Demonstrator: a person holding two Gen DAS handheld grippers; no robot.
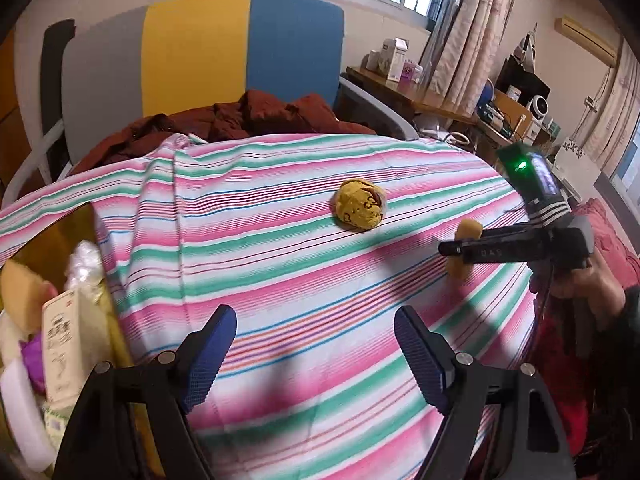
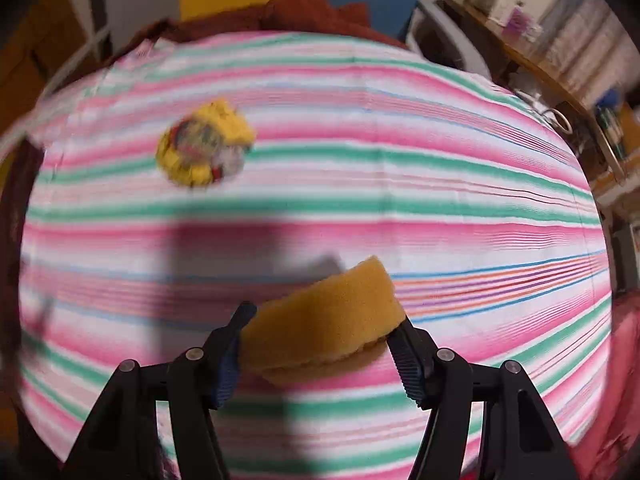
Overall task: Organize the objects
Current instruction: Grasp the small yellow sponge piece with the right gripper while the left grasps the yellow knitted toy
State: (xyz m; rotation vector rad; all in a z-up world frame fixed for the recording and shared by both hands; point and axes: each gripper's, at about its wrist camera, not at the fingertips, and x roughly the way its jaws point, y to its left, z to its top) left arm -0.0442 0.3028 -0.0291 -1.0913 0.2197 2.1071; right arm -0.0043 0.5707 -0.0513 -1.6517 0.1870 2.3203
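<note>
Right tool [image 2: 320, 334]: blue ribbed pads pinch an orange-yellow foam sponge block [image 2: 320, 312] from both sides. The left pad [image 2: 236, 344] presses the sponge's left end, the right pad [image 2: 408, 356] its right end. In the right wrist view the sponge sits at 6 o'clock, tilted, its far end up toward 1 o'clock. Whether it is lifted clear of the cloth below cannot be told in this view.

In the left wrist view the same tool [image 1: 452, 250] enters from 3 o'clock, held by a hand [image 1: 588, 280], with the sponge [image 1: 464, 252] upright across its tip, above the cloth.

Left tool [image 1: 316, 356]: blue pads spread wide, nothing between them, only cloth below. It sits at 6 o'clock in its own view.

The surface is covered by a pink, green and white striped cloth [image 1: 280, 272].

A round yellow stuffed toy with brown markings [image 1: 360, 208] lies on the cloth just above frame centre in the left wrist view, well apart from both tools. In the right wrist view it appears blurred at 10 o'clock [image 2: 204, 148].

At 8 o'clock in the left wrist view is a white-rimmed container [image 1: 20, 412] beside the cloth, holding a cream printed box [image 1: 64, 344], a purple item and crumpled plastic.

At 12 o'clock: dark red-brown fabric bundle [image 1: 248, 120] beyond the cloth's far edge.
</note>
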